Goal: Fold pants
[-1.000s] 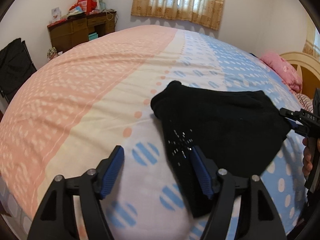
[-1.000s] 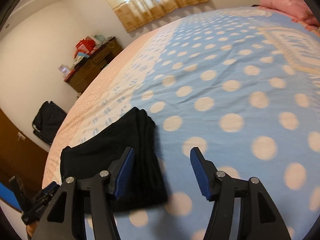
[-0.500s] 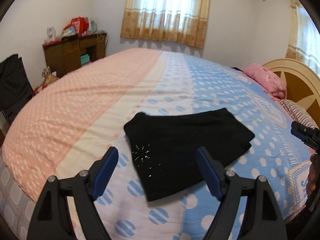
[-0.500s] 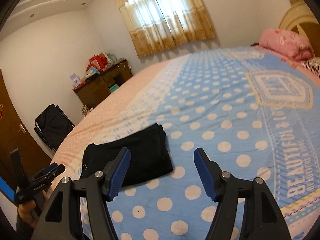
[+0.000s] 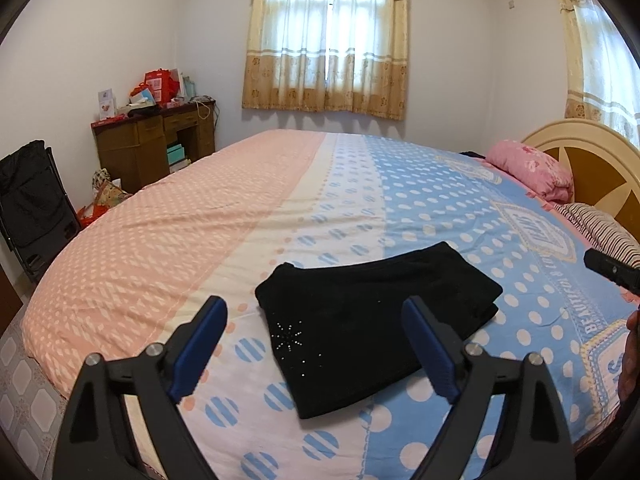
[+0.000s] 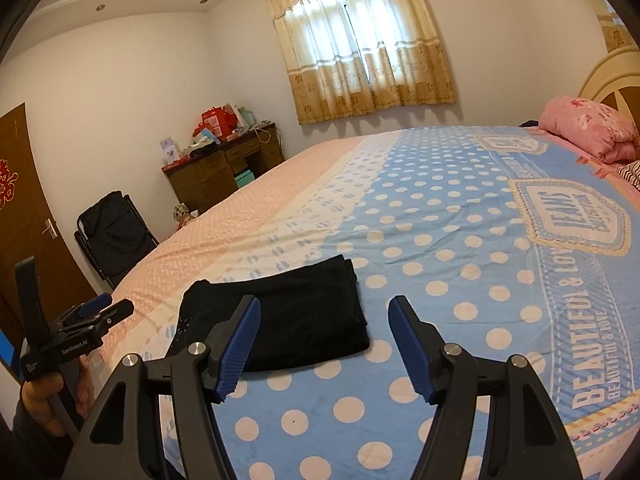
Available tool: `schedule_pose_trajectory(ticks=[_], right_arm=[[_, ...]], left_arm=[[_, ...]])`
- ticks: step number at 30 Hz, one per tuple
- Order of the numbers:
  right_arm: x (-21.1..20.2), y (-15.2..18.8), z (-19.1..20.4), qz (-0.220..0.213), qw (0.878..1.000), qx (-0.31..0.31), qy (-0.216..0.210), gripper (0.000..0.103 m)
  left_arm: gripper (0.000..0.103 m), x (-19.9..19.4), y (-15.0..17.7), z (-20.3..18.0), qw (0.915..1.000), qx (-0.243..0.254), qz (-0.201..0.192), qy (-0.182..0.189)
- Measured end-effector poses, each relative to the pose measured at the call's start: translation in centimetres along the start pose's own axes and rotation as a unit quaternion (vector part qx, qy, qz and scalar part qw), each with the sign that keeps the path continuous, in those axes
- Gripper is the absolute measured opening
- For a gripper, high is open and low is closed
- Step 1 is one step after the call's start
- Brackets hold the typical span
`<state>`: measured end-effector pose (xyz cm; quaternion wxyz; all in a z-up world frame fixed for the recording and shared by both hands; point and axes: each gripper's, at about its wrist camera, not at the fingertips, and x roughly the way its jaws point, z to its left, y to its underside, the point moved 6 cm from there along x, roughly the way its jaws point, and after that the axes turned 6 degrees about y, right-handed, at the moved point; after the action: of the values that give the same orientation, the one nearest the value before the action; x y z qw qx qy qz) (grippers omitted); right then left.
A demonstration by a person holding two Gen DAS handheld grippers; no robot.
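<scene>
The black pants (image 5: 372,324) lie folded into a compact rectangle on the bed (image 5: 180,248), with a small sparkly star pattern near one corner. They also show in the right wrist view (image 6: 296,316). My left gripper (image 5: 316,344) is open and empty, held above and back from the pants. My right gripper (image 6: 324,344) is open and empty, also held back from the pants. The left gripper shows in the right wrist view (image 6: 104,312) at the left edge. The tip of the right gripper shows in the left wrist view (image 5: 612,270) at the right edge.
The bed cover is pink on the left and blue with dots on the right. A pink pillow (image 5: 532,166) and headboard (image 5: 592,160) lie at the far right. A wooden desk (image 5: 156,144) and a black folding chair (image 5: 32,196) stand by the left wall.
Both grippers have pulled up and back from the pants. The pants lie still, folded on the bed, and look smaller in both views.
</scene>
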<state>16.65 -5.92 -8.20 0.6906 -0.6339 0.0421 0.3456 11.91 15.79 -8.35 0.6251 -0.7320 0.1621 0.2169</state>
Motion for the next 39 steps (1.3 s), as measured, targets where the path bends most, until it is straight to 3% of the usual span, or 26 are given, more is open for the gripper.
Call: schedule_pose_trajectory(ticks=[39], right_arm=[[0.25, 0.38, 0.29, 0.004, 1.0, -0.006, -0.007, 0.068]], left_arm=[[0.092, 0.47, 0.6, 0.17, 1.0, -0.003, 0.006, 0.001]])
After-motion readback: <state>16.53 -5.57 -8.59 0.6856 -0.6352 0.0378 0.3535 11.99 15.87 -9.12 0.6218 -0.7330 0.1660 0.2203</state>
